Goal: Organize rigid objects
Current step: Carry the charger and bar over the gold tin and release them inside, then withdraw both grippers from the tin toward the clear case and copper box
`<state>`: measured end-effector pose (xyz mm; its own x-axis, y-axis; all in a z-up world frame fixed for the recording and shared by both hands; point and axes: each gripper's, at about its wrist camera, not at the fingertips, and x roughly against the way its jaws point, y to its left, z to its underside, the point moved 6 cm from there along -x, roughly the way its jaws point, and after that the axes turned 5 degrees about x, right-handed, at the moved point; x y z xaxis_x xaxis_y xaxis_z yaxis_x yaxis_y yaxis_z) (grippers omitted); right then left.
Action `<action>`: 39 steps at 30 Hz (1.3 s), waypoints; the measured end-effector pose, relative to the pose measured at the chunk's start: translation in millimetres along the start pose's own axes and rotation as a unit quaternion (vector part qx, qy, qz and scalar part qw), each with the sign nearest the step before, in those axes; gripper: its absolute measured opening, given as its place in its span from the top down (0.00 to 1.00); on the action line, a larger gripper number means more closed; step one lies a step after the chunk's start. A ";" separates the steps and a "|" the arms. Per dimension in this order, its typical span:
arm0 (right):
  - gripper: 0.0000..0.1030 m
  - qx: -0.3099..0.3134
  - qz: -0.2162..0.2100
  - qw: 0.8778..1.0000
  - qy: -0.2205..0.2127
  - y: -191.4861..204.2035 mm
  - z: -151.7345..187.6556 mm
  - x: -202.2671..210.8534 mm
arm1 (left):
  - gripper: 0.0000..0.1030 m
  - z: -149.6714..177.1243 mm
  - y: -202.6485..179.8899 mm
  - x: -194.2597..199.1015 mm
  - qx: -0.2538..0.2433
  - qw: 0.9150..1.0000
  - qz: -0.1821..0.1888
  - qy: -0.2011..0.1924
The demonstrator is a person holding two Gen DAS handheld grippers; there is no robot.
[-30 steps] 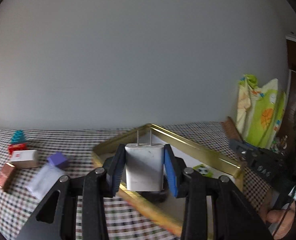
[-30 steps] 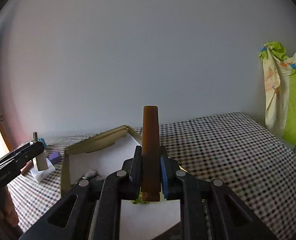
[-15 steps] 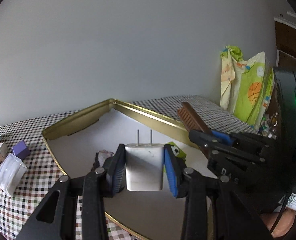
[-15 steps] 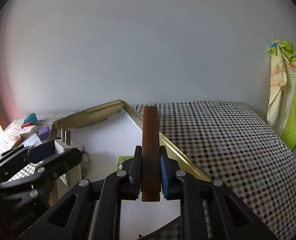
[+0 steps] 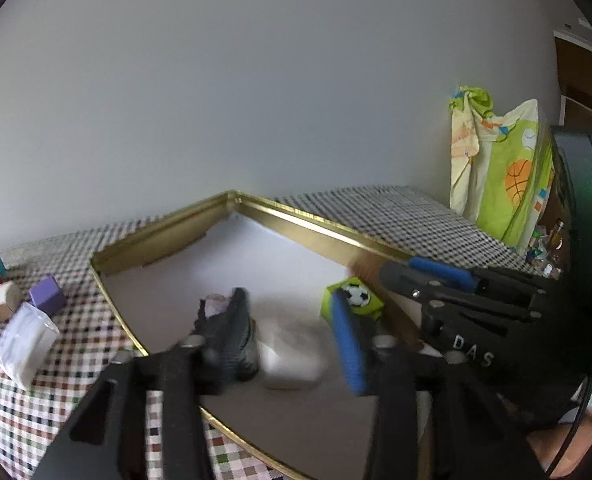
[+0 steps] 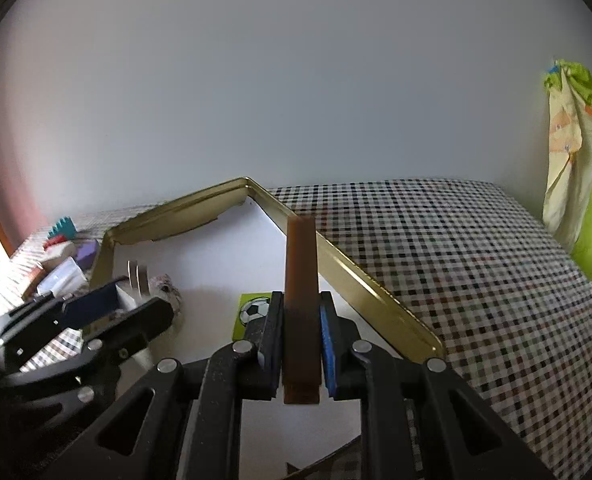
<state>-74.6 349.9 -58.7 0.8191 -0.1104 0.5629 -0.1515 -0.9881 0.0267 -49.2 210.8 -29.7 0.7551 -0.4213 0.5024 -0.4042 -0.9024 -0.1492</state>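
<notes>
Brown bar (image 6: 302, 300) stands upright, clamped in right tool (image 6: 300, 344) over gold tray (image 6: 360, 276); left tool (image 5: 291, 336) gapes around white charger (image 5: 291, 364).

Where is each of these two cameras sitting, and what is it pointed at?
Left wrist view: rides on the left claw, looking across the gold tray at a blurred white plug; the right claw enters at right.
Right wrist view: rides on the right claw, shut on a brown bar; the left claw shows at left.
Both share the tray and football card.
</notes>
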 end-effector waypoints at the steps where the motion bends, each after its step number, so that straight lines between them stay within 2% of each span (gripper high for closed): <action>1: 0.57 -0.008 0.005 1.000 -0.006 -2.8 -1.1 2.9 | 0.36 -2.1 1.8 3.2 0.001 1.000 -0.009 -0.009; 2: 0.43 -0.017 0.017 1.000 -0.015 -6.7 -4.0 6.9 | 0.19 -4.5 4.3 6.4 0.005 1.000 -0.014 -0.018; 3: 0.37 -0.028 0.024 0.999 -0.029 -11.8 -6.4 12.4 | 0.00 -7.2 7.8 9.3 0.014 0.999 -0.016 -0.026; 4: 0.27 -0.049 0.022 0.997 -0.052 -19.1 -9.6 20.7 | 0.01 -9.5 12.3 12.9 0.026 0.999 -0.018 -0.037; 5: 0.23 -0.066 0.016 0.995 -0.068 -23.5 -12.0 26.8 | 0.01 -11.0 16.6 15.1 0.037 0.998 -0.019 -0.044; 7: 0.21 -0.101 0.006 0.990 -0.094 -34.7 -13.8 36.2 | 0.01 -12.8 21.0 14.7 0.045 0.998 -0.019 -0.042; 15: 0.21 -0.159 0.009 0.985 -0.070 -53.7 -8.4 23.4 | 0.01 -11.8 45.9 16.5 0.061 0.996 -0.051 -0.040; 20: 0.21 -0.157 0.045 0.982 -0.092 -56.0 -6.8 33.3 | 0.01 -8.0 62.7 19.9 0.064 0.994 -0.075 -0.042; 27: 0.20 -0.145 0.107 0.966 -0.183 -51.6 -12.8 67.4 | 0.01 -5.2 87.4 29.4 0.066 0.989 -0.120 -0.060; 29: 0.11 -0.136 0.130 0.960 -0.208 -47.1 -12.6 76.8 | 0.01 -5.0 94.7 32.0 0.061 0.987 -0.137 -0.065; 31: 0.09 -0.124 0.150 0.954 -0.229 -39.9 -12.5 83.7 | 0.01 -4.1 100.7 34.1 0.057 0.985 -0.146 -0.068; 39: 0.08 -0.081 0.162 0.960 -0.215 -14.0 -15.5 77.7 | 0.01 -0.8 124.2 44.5 0.057 0.982 -0.164 -0.072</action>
<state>-17.4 356.8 -2.5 0.8616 -0.4776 0.1718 -0.4926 -0.8685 0.0561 -66.1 80.0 -25.2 0.9040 -0.1064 0.4142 -0.0721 -0.9926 -0.0975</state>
